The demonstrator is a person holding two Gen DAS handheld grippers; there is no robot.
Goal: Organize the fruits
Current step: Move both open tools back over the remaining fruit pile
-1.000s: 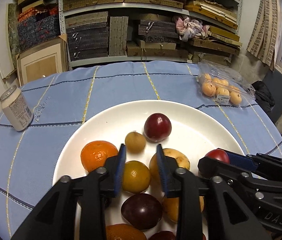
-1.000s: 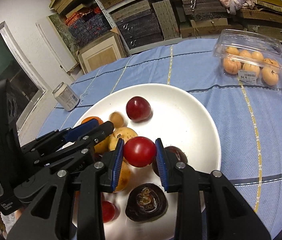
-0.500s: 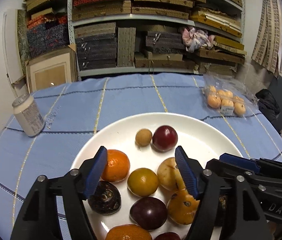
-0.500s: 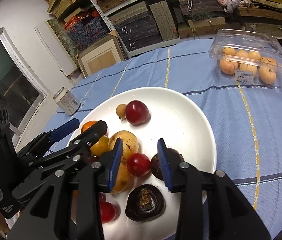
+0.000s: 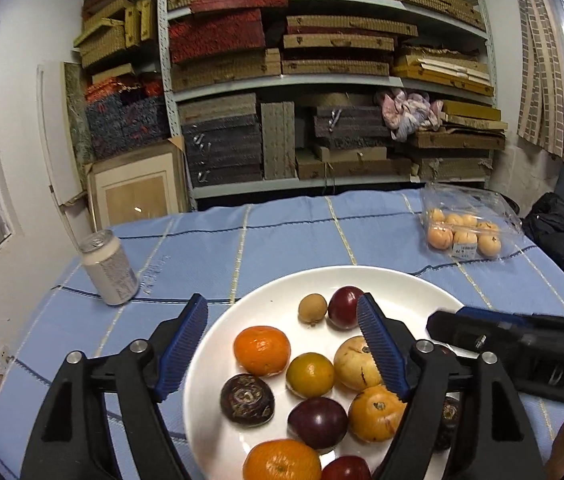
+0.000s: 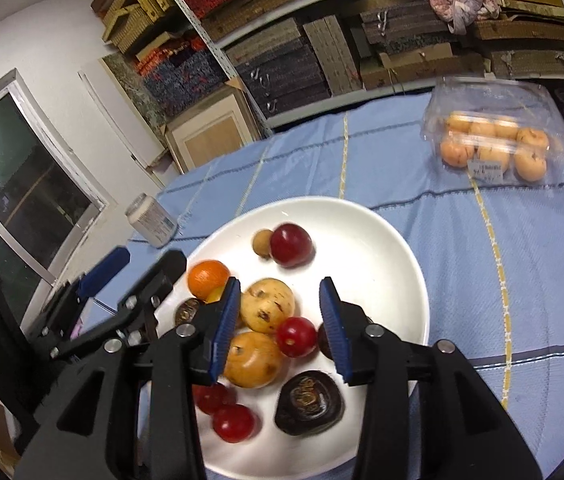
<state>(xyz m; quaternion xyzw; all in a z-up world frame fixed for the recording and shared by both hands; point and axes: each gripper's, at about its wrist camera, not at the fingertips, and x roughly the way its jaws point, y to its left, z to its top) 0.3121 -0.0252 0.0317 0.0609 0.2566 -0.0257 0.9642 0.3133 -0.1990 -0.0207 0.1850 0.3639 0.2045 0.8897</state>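
Left tongs (image 5: 282, 344): spread wide, holding nothing, poised over the white plate (image 5: 393, 280). Right tongs (image 6: 278, 324): parted, holding nothing; a small red fruit (image 6: 297, 337) lies on the plate between the blue pads, clear of both.

Plate sits at the near centre of the blue-clothed desk (image 5: 282, 232). On it: orange mandarin (image 5: 262, 350) at left, yellow-green citrus (image 5: 309, 374) at centre, pale yellow fruit (image 5: 355, 362) to its right, dark red plum (image 5: 343, 306) and small brown fruit (image 5: 312, 309) at the far side.

Drink can (image 5: 110, 268) far left. Clear clamshell of orange fruit (image 5: 465, 232) far right.
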